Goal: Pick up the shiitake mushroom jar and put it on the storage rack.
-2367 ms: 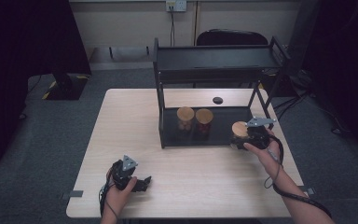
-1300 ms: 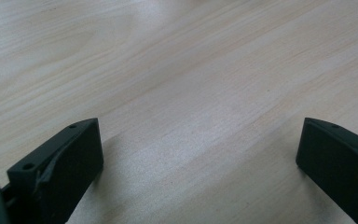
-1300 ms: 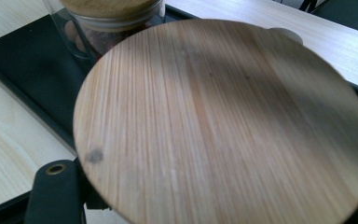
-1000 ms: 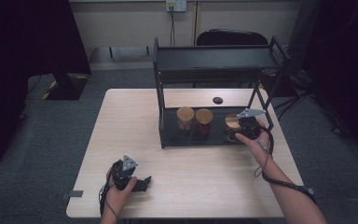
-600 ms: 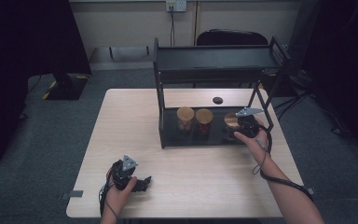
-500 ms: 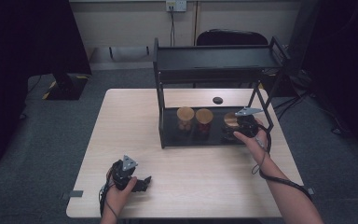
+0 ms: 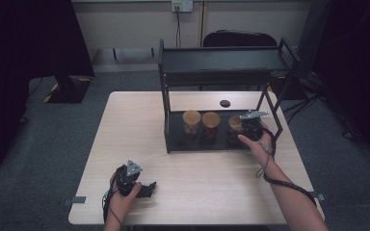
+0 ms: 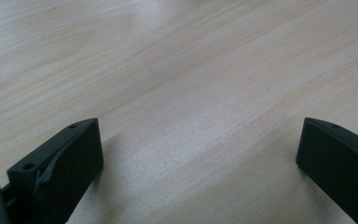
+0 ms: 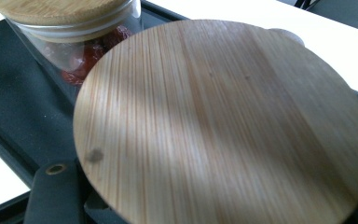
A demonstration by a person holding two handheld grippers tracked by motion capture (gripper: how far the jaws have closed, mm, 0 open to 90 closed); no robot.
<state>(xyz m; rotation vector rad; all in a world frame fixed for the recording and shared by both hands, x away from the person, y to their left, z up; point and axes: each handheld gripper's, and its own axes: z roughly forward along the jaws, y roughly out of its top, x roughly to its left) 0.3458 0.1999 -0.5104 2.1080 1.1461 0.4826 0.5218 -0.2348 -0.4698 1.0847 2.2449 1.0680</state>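
My right gripper (image 7: 245, 128) reaches into the lower shelf (image 7: 183, 142) of a black two-level rack and is shut on a glass jar with a round bamboo lid (image 7: 234, 123). In the right gripper view that lid (image 9: 223, 121) sits just above one black finger (image 9: 56, 191); the other finger is hidden. Two more bamboo-lidded jars (image 7: 191, 118) (image 7: 211, 120) stand to its left on the shelf; the nearer one (image 9: 70, 28) holds red pieces. My left gripper (image 7: 143, 187) lies on the table near its front edge, open, with bare wood (image 8: 191, 70) between its fingers (image 8: 74, 149).
The rack's top shelf (image 7: 221, 60) overhangs the jars, and its slanted right leg (image 7: 274, 120) stands close to my right hand. A small dark round object (image 7: 225, 103) lies on the table behind the rack. A chair (image 7: 238, 39) stands beyond the table.
My right gripper has carried the jar from in front of the rack's right end back and left onto the lower shelf beside the other two jars. The left gripper has stayed still.
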